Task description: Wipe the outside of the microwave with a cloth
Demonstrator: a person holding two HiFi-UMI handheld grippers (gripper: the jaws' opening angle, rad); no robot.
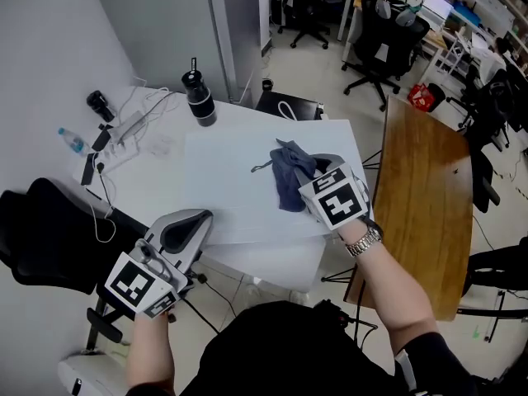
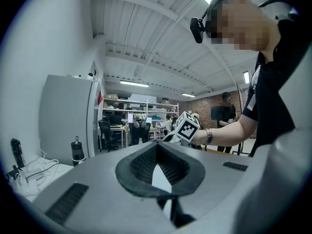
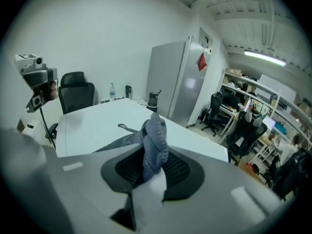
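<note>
Head view first: where is the crumpled blue-grey cloth?

– On the plain top of the white box-shaped microwave, toward its right edge and right at the tip of the right tool. From that tool's marker cube the cloth lies at about 11 o'clock.

– Is the right tool gripping it?

– Yes. In the right gripper view a bunched fold of the cloth stands up between the black pads of the right tool, and the pads press on it from both sides. The rest of the cloth trails forward onto the white top, with a thin loop lying flat at its far end.

– And the left tool?

– The left tool is at about 8 o'clock from the cloth, at the near-left corner of the microwave's top and well apart from the cloth. In the left gripper view its jaws are closed together with nothing between them.

– What surrounds the microwave?

– A white table spreads out on its 9 o'clock side. A black cylindrical tumbler stands upright at about 11 o'clock from the cloth, just beyond the microwave's far-left corner. A brown wooden table sits at 3 o'clock, apart from the microwave.
</note>
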